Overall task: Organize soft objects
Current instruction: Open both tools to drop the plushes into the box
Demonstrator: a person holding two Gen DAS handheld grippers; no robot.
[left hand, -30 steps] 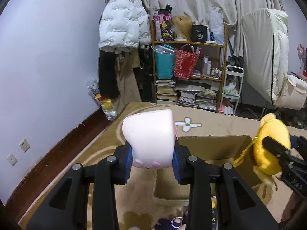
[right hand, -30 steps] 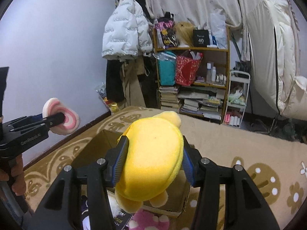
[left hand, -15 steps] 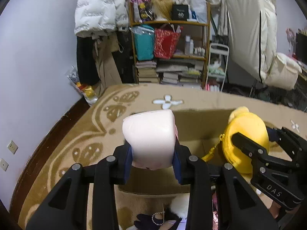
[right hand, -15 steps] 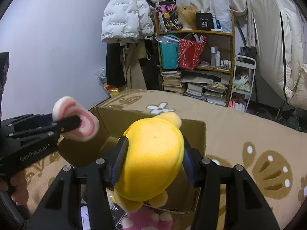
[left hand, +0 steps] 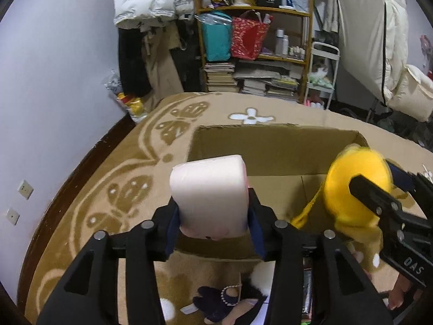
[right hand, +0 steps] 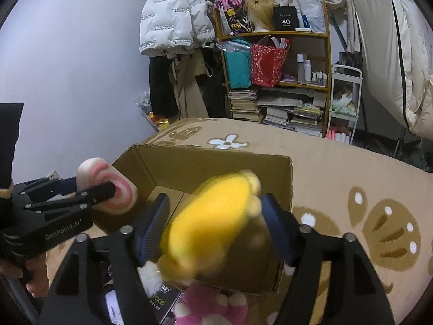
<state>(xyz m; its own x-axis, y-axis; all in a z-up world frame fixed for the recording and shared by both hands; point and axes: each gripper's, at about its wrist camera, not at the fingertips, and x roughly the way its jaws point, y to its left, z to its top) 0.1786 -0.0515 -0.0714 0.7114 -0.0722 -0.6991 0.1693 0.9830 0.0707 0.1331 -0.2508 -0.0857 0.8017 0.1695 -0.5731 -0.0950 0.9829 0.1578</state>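
My left gripper (left hand: 212,227) is shut on a pale pink roll-shaped plush (left hand: 209,193), held over the near edge of an open cardboard box (left hand: 273,146). In the right wrist view the roll (right hand: 108,189) shows its pink swirl end at the box's left side. My right gripper (right hand: 216,230) has its jaws spread wide. The yellow plush (right hand: 211,216) is blurred and tilted between them, loose, over the box (right hand: 216,162). It also shows in the left wrist view (left hand: 357,189) at the box's right side.
The box stands on a tan patterned rug (left hand: 121,189). A dark doll (left hand: 224,300) and a pink plush (right hand: 213,306) lie on the near side of the box. A cluttered shelf (left hand: 254,43) and hanging coats (left hand: 151,27) stand by the far wall.
Both grippers moved forward and tipped down over the box. The right gripper's jaws have opened and the yellow plush is slipping out, blurred. The left still holds the pink roll.
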